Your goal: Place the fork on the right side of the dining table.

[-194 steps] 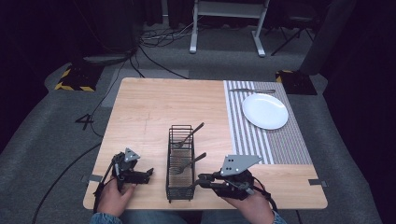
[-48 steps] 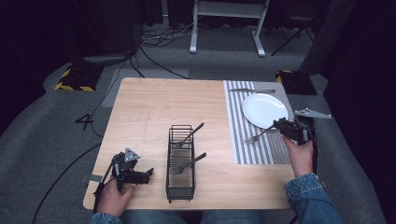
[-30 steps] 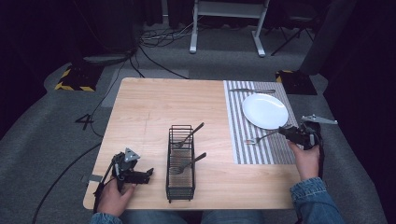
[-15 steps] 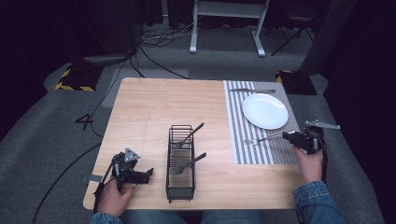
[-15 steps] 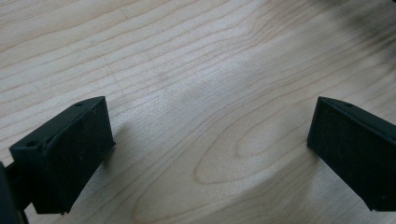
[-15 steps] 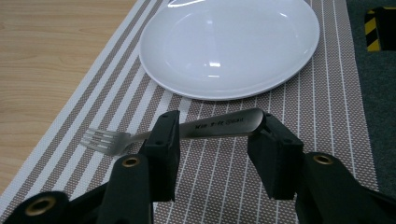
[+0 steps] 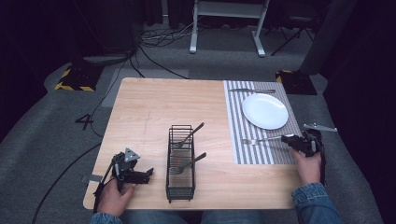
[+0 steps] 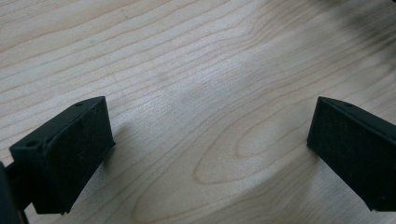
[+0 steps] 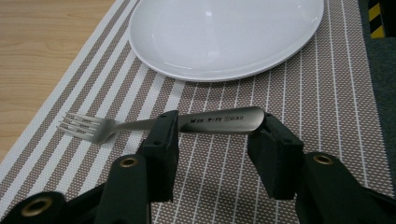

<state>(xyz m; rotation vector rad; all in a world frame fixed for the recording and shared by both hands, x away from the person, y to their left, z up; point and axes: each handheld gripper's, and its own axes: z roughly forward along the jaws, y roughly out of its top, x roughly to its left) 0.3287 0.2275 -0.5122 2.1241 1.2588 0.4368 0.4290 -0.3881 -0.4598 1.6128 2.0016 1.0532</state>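
I kept the left claw (image 7: pixel 148 173) slack and empty on the pale wooden bench (image 7: pixel 154 107), clear of the black wire caddy (image 7: pixel 180 161). My right claw (image 9: pixel 217 140) gripped the steel fork (image 9: pixel 163 122) lengthwise over the striped placemat (image 9: pixel 322 93), beside the white plate (image 9: pixel 224 32).

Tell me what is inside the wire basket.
In the wire basket lie two utensils, their handles sticking out to the right: one farther off, one nearer. The wires hide whether the heads are forks or spoons.
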